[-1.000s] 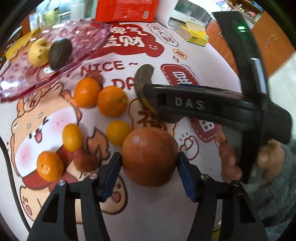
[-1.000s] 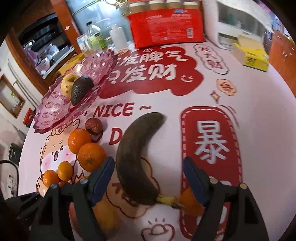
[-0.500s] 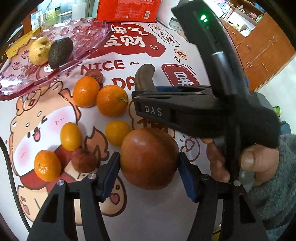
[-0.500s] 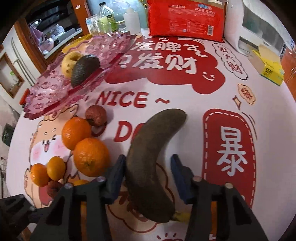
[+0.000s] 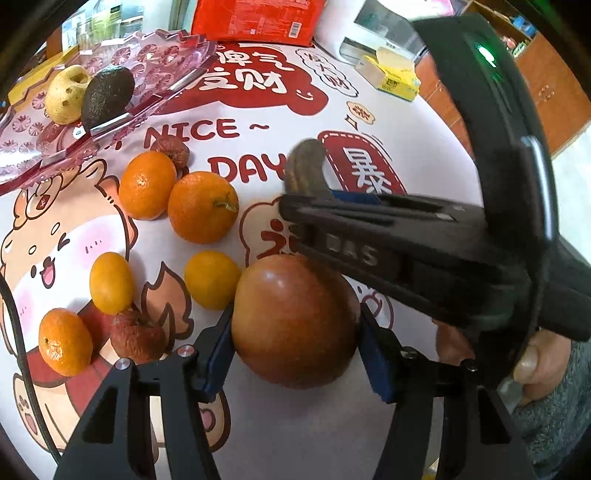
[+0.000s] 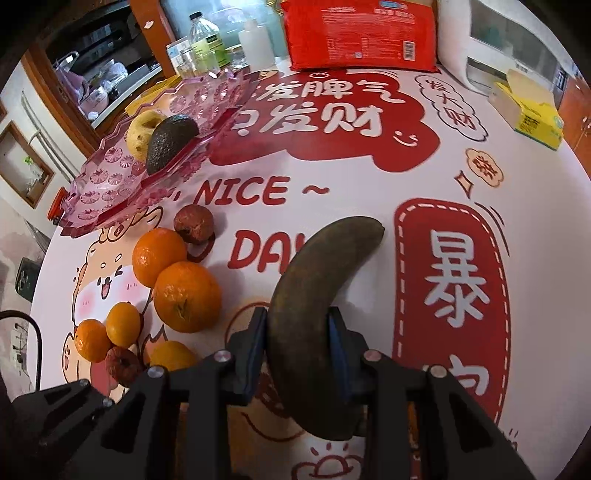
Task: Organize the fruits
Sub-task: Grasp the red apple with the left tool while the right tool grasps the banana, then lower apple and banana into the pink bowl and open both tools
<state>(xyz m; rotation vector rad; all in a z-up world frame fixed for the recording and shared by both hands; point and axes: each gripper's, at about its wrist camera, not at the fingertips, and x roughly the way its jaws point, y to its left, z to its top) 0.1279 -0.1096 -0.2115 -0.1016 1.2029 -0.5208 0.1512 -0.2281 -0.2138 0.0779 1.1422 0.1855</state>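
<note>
Basically both loaded: right gripper (image 6: 297, 352) pinching the banana (image 6: 314, 314) mid-length, long axis running forward out of the jaws; left gripper (image 5: 295, 356) closing snug on the apple (image 5: 295, 319), pink tray (image 6: 110, 184) ahead-left.

Looked like a home, most likely a dining corner beside a kitchen. Was marked out as such by a table under a festive cartoon tablecloth (image 6: 369, 155) printed in red and white, with loose oranges (image 6: 186, 297) scattered over it and a pink cut-plastic fruit tray (image 6: 110, 184) at the far left. Was backed by household clutter along the far edge: a red packet (image 6: 360, 35), a clear bottle (image 6: 205, 40) among jars, a yellow tissue box (image 6: 532, 110) and a white appliance (image 6: 476, 55), perhaps a small oven, though blurred. Was framed by wooden cabinets (image 5: 554, 96) and shelves of kitchenware (image 6: 99, 74) beyond.
</note>
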